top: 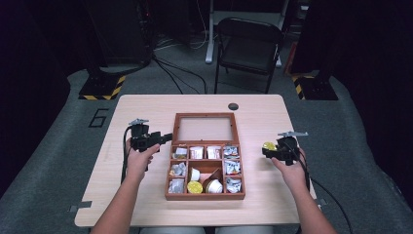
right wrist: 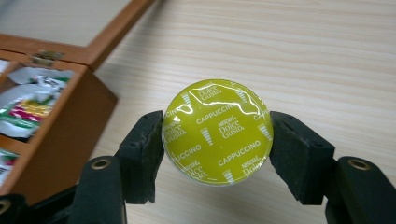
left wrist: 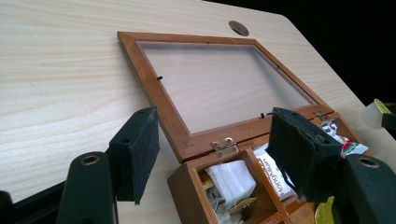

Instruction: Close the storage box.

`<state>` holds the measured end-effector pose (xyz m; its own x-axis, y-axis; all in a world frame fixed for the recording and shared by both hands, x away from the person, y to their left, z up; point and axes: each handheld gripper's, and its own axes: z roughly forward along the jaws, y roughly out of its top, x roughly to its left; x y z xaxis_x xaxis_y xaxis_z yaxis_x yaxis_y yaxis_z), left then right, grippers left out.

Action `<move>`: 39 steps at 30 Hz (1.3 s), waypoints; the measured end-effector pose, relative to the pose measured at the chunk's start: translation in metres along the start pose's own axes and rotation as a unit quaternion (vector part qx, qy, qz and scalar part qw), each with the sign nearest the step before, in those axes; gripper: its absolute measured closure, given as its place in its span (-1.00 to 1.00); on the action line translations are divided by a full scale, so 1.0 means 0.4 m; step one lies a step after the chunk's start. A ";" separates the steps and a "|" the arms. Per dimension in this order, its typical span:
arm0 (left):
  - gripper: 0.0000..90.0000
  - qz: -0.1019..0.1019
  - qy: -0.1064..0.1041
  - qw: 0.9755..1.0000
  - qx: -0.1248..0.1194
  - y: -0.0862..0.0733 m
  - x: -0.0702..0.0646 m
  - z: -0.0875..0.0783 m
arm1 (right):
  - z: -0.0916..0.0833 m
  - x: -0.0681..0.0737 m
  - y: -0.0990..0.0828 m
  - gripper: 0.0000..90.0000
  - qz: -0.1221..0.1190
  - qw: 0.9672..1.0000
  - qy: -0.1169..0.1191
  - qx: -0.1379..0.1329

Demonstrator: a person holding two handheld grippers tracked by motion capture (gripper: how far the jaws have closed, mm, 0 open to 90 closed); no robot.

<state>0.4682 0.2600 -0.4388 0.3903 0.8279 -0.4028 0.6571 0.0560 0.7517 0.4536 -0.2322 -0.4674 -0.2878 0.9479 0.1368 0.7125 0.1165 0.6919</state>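
A wooden compartment box point(top: 204, 197) sits mid-table, its glass lid point(top: 206, 128) lying open flat behind it. Tea bags, sachets and a few capsules fill its compartments. My left gripper point(top: 167, 137) hovers just left of the box's back left corner, open with nothing held. In the left gripper view its jaws point(left wrist: 215, 123) frame the lid hinge point(left wrist: 223, 146) and the back compartments. My right gripper point(top: 268, 148) is off the box's right side, above the table. It is shut on a yellow-green cappuccino capsule point(right wrist: 217, 130), foil lid facing the camera, a pad against each side.
The light wooden table point(top: 146, 105) has a round cable hole point(top: 233, 106) behind the lid. A black folding chair point(top: 248, 44) stands beyond the far edge. Stand bases with yellow-black tape point(top: 102, 88) flank the table. Bare tabletop lies on both sides of the box.
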 end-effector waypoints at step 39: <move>-0.26 -0.003 0.009 1.000 0.005 -0.004 0.011 -0.005 | 0.014 -0.072 -0.067 -0.18 0.025 0.997 -0.065 0.013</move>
<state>0.4676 0.2646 -0.4406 0.3754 0.8373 -0.3975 0.6656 0.0549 0.7443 0.4464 -0.2612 -0.4937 -0.1673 0.9830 0.0760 0.7405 0.0744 0.6680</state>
